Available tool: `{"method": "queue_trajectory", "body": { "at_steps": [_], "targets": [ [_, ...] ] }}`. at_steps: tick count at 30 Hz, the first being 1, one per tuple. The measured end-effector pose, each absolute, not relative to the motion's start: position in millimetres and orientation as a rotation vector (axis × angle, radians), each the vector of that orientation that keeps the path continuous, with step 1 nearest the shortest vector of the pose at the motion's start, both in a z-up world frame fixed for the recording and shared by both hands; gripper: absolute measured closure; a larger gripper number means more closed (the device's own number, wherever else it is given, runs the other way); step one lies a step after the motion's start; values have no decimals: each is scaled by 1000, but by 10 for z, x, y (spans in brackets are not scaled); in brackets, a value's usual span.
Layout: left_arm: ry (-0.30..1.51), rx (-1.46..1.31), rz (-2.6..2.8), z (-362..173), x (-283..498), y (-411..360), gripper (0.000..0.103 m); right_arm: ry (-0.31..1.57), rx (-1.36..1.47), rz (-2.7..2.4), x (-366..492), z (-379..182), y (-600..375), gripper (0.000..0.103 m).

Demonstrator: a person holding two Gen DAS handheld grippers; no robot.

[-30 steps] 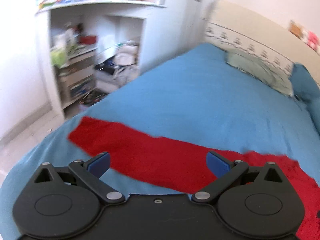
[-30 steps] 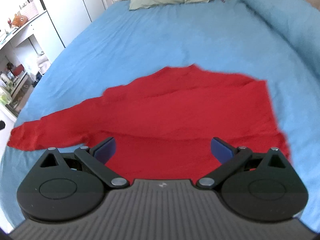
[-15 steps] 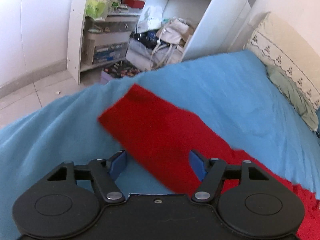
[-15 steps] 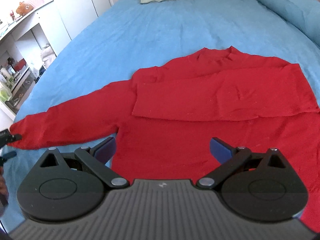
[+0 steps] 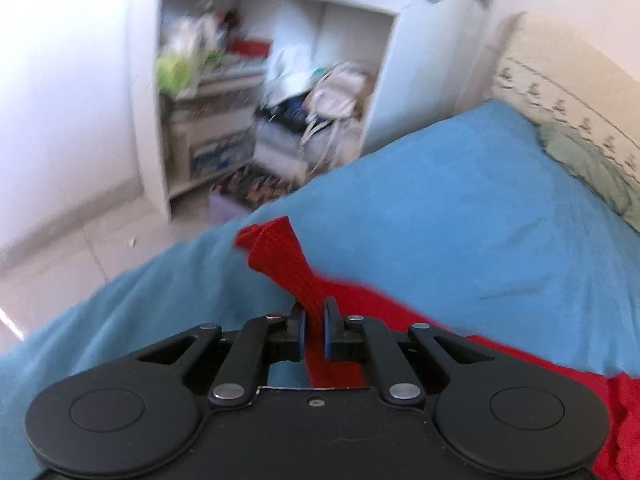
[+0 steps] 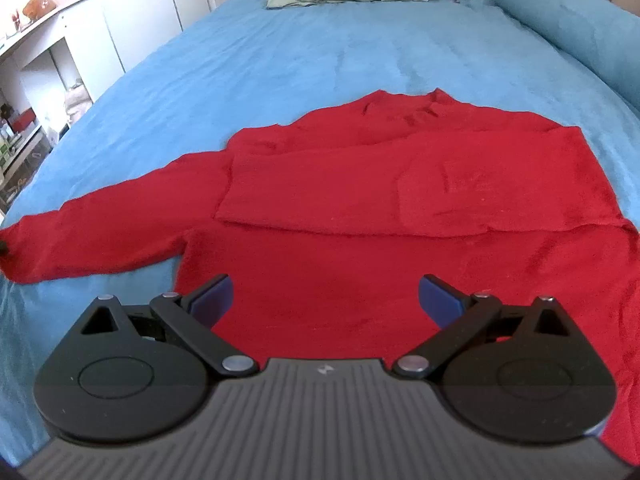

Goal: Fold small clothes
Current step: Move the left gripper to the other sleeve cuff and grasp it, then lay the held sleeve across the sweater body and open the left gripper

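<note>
Left wrist view: the left gripper (image 5: 315,322) is pinched on the cuff end of the red sweater's outstretched sleeve (image 5: 288,258), near the edge of the blue bedspread (image 5: 460,208). This sleeve is not yet folded in.

Right wrist view: the right gripper (image 6: 325,297) is spread, holding nothing, above the hem of the red sweater (image 6: 360,272). The other sleeve (image 6: 420,200) already lies across the chest. Remaining, by estimate: second sleeve, then body folds.
</note>
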State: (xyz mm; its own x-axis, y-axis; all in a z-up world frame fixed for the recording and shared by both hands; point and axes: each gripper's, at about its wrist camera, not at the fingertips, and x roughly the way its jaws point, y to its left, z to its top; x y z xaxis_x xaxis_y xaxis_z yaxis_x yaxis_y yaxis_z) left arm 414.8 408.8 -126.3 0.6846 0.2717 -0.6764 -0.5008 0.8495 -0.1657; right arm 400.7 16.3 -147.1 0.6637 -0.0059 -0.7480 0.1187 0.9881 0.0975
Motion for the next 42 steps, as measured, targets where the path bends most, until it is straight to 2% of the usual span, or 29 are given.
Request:
{"method": "queue_trajectory", "body": {
  "at_steps": [6,10,15,20,25,32,36,38,39,40,42],
  "targets": [
    [668,-251,296,-726,4145,3338,95,835,189,-51,3970,-1316,-201,0],
    [635,-148,144,-361,4212,2482,95,836,193,-70,3950,-1106,-495,0],
    [640,-131,-54,-265,4357,1391,95,828,209,-96,3919,-846,-1008,0],
    [695,-95,-237,-567,4479,251,95,804,201,-153,3863,-724,-1575,0],
    [774,-82,-362,-982,4565,-633,95,800,213,-197,3771,-828,-2135,0],
    [904,-16,-359,-1703,4689,-1244,95,852,264,-217,3751,-1144,-2708,0],
    [904,21,-368,-1811,4640,-1324,93,869,258,-203,3816,-1257,-2862,0],
    [898,27,-385,-1769,4619,-1285,75,871,253,-195,3837,-1282,-2869,0],
    [891,26,-388,-1728,4585,-1253,58,872,253,-191,3848,-1294,-2868,0],
    [878,25,-387,-1668,4563,-1209,47,872,254,-190,3858,-1295,-2868,0],
    [844,37,-365,-1535,4513,-1115,37,879,266,-197,3912,-1295,-2844,0]
  ]
}}
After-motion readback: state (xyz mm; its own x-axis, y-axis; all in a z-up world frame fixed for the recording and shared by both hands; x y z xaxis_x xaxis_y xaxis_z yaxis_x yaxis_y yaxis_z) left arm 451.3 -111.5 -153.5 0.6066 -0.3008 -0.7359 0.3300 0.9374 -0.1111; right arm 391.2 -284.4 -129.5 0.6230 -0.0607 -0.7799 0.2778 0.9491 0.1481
